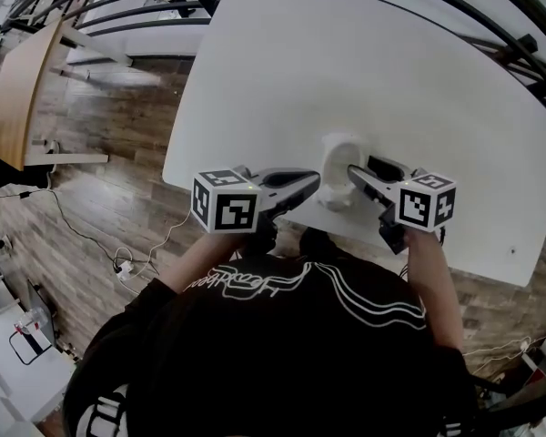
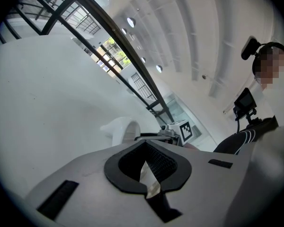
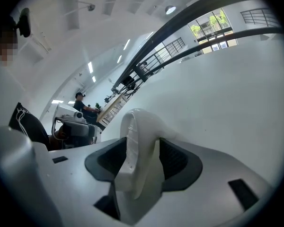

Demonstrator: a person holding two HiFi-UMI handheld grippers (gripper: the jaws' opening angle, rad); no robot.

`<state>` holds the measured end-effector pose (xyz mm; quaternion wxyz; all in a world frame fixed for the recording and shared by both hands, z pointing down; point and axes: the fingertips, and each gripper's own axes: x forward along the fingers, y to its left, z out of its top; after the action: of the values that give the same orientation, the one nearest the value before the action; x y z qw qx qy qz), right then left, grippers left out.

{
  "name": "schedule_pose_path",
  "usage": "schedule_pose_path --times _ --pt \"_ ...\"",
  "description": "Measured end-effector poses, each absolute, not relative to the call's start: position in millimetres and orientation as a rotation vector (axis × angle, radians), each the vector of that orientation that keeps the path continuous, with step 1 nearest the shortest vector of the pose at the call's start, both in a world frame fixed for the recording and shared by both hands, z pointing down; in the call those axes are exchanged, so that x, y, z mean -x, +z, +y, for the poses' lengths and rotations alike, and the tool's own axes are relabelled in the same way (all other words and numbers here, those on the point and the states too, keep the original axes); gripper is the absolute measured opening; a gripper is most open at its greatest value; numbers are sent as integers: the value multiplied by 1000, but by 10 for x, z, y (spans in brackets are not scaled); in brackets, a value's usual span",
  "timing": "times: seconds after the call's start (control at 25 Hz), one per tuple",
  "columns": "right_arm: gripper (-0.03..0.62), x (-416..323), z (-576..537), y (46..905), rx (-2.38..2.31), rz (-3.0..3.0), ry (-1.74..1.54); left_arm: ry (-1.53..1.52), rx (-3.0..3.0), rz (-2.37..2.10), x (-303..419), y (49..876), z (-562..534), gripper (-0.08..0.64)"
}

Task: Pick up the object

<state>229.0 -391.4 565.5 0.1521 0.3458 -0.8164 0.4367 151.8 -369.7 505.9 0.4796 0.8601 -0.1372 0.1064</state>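
Observation:
The object (image 1: 338, 166) is a white, curved plastic piece standing near the front edge of the white table (image 1: 346, 62). In the right gripper view the object (image 3: 138, 145) stands upright between the two dark pads. My right gripper (image 1: 354, 174) reaches it from the right, jaws spread wide around it; I see no pad pressing on it. My left gripper (image 1: 309, 183) lies just left of the object, jaws together and empty. From the left gripper (image 2: 148, 150) view the object (image 2: 119, 129) shows just beyond the tips, with the right gripper's marker cube (image 2: 185, 130) behind.
The table's front edge (image 1: 282, 218) runs just under both grippers. Wooden floor with cables (image 1: 118, 262) lies to the left. A wooden desk (image 1: 23, 80) stands at the far left. Black railings (image 1: 146, 12) run behind the table.

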Motion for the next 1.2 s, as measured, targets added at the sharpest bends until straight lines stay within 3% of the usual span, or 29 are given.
schedule_pose_path --times 1.2 --pt "163 -2178 -3907 5778 -914 -2288 1333 233 -2086 -366 -1382 5064 -3631 6"
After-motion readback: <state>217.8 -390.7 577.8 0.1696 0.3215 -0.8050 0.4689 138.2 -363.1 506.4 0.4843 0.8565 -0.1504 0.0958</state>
